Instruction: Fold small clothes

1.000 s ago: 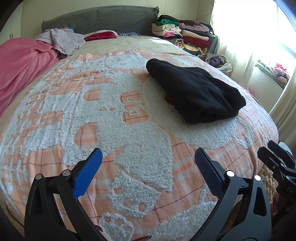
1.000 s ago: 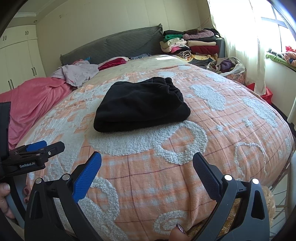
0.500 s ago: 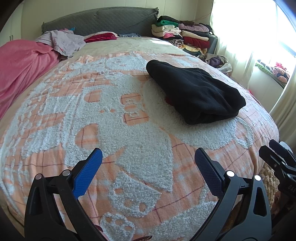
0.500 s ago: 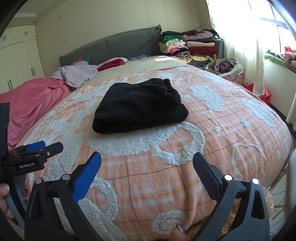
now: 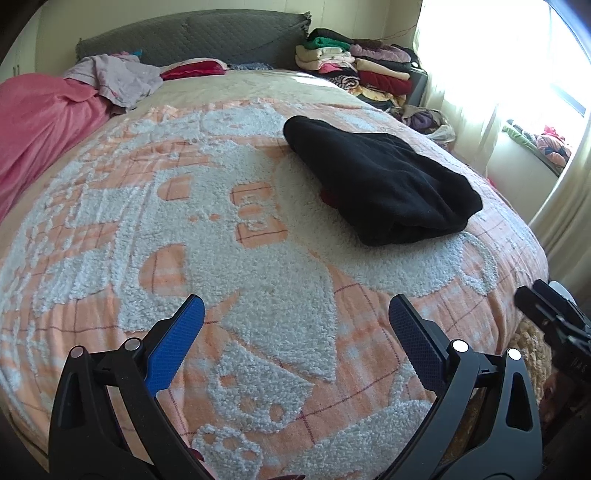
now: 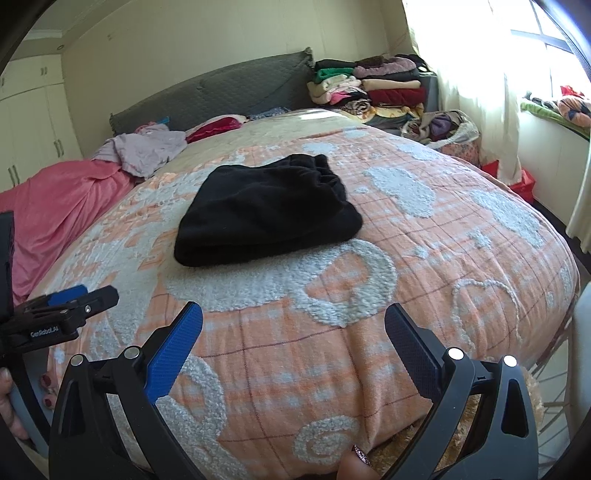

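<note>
A black garment (image 5: 380,181) (image 6: 266,210) lies folded into a thick bundle on the orange and white bedspread (image 5: 221,229) (image 6: 332,295). My left gripper (image 5: 295,332) hovers open over the near part of the bed, well short of the garment and to its left. My right gripper (image 6: 293,332) is open too, near the foot edge of the bed, with the garment ahead and slightly left. Neither holds anything. The right gripper's body (image 5: 554,325) shows at the right edge of the left wrist view, and the left gripper's body (image 6: 62,314) at the left edge of the right wrist view.
A pink blanket (image 5: 40,122) and a pale purple garment (image 5: 122,77) lie at the bed's far left by the grey headboard (image 5: 192,33). A stack of folded clothes (image 6: 369,85) stands at the far right corner. A window with curtains (image 6: 480,74) is on the right.
Both grippers have drifted slightly back and up from the bed, so the black garment looks a little farther away. Both stay open.
</note>
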### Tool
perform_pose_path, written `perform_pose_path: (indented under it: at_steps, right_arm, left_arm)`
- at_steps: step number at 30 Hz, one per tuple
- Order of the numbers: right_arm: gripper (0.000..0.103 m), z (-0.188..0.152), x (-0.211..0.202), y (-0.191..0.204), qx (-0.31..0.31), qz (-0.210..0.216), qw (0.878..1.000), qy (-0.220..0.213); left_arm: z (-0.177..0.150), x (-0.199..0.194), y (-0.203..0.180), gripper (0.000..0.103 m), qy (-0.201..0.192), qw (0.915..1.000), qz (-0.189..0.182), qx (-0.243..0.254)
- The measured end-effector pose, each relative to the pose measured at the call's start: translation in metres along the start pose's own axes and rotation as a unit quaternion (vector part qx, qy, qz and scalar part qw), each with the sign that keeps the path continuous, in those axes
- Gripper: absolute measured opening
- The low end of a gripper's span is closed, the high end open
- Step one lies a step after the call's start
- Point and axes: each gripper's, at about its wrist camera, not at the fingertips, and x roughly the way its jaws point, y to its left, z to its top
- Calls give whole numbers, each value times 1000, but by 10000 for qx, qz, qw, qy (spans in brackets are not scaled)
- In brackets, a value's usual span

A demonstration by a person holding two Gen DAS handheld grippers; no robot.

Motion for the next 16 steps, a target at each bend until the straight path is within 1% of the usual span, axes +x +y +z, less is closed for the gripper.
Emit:
perform_pose_path:
  at_steps: [2, 3, 5, 6, 8, 9, 10, 11, 12, 13, 15, 16]
  right_arm:
    - [98, 2, -5, -15, 207, -207, 9995, -74]
    - [98, 3, -7, -23, 305, -296, 9990, -116]
    - [98, 6, -16, -52, 631, -588, 9960, -243]
    - [98, 9, -25, -75, 882, -796, 9923, -335]
    - [98, 12, -38, -113, 1260, -1068, 9852, -458]
    - [98, 13, -45, -136, 1444, -1259, 9802, -508]
    - [98, 13, -54, -168, 1666, -1570, 9717, -585]
    - [98, 10, -61, -193, 1813, -1837, 9639, -655]
    - [98, 9, -67, -219, 1938, -2137, 9551, -675]
    - [98, 7, -72, -253, 2092, -2547, 9422, -604]
    - [98, 0, -77, -311, 2347, -3126, 9193, -453]
    - [98, -6, -80, -345, 2470, -3527, 9018, -356]
  left_arm:
    - [0, 1, 0, 94, 20, 9999, 147, 16]
    - [1, 2, 2, 94, 22, 9999, 160, -18]
    - [5, 0, 14, 94, 12, 9997, 170, -202]
    - [9, -1, 23, 94, -28, 9993, 213, -314]
    - [19, -6, 48, 94, -105, 9974, 398, -591]
    - [27, -9, 69, 94, -159, 9947, 591, -826]
    - [35, -13, 89, 94, -193, 9916, 757, -1036]
    - [43, -19, 112, 94, -231, 9872, 952, -1260]
    - [53, -26, 144, 94, -289, 9807, 1239, -1486]
    - [62, -33, 176, 94, -341, 9728, 1534, -1702]
    - [74, -45, 237, 94, -372, 9540, 2106, -2099]
    - [78, -51, 268, 94, -385, 9433, 2397, -2263]
